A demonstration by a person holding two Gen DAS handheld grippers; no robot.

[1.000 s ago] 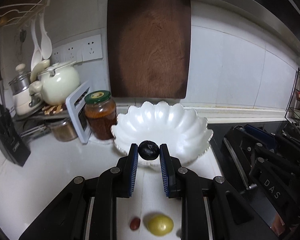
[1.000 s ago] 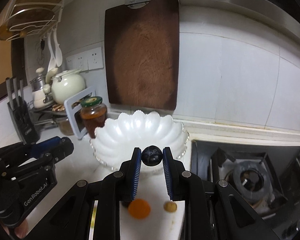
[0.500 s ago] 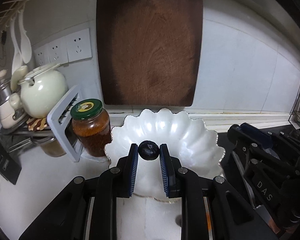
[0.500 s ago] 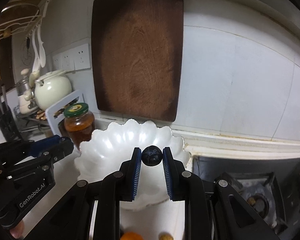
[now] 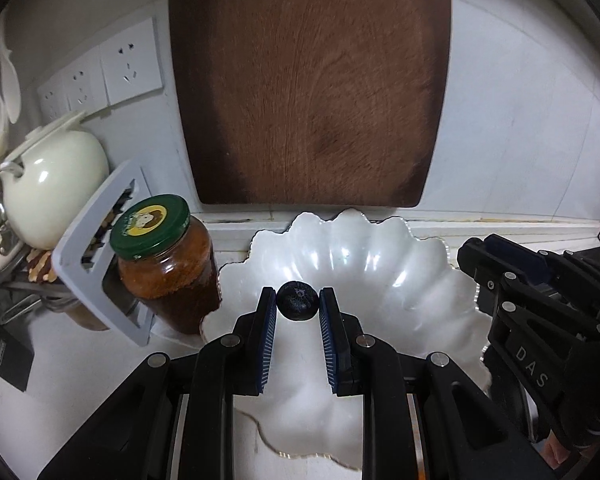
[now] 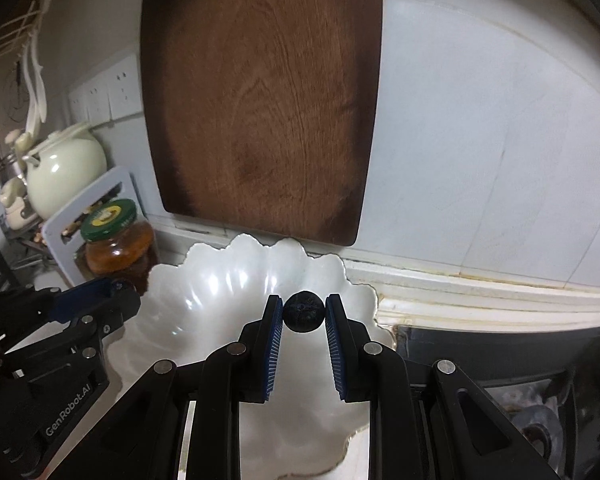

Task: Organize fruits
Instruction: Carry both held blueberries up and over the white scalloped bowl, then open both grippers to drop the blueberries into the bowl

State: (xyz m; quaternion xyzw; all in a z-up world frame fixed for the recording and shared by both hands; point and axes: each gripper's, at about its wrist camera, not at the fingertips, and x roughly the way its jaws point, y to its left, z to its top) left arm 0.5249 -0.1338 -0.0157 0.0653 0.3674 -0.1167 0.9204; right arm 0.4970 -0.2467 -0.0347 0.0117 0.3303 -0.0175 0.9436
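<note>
My left gripper [image 5: 298, 306] is clamped on a dark blueberry [image 5: 297, 302] over the white scalloped bowl [image 5: 400, 280]. My right gripper [image 6: 303, 314] pinches another blueberry [image 6: 304, 312] above the same bowl, near its back rim by the counter's wall edge.

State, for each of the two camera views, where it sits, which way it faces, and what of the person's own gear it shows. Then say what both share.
Left wrist: sits on the left gripper, facing the wall across the white bowl; its fingers pinch a blueberry; right gripper at right.
Right wrist: sits on the right gripper, facing likewise, pinching another blueberry; left gripper at left.
Shared: bowl, cutting board, jar.
</note>
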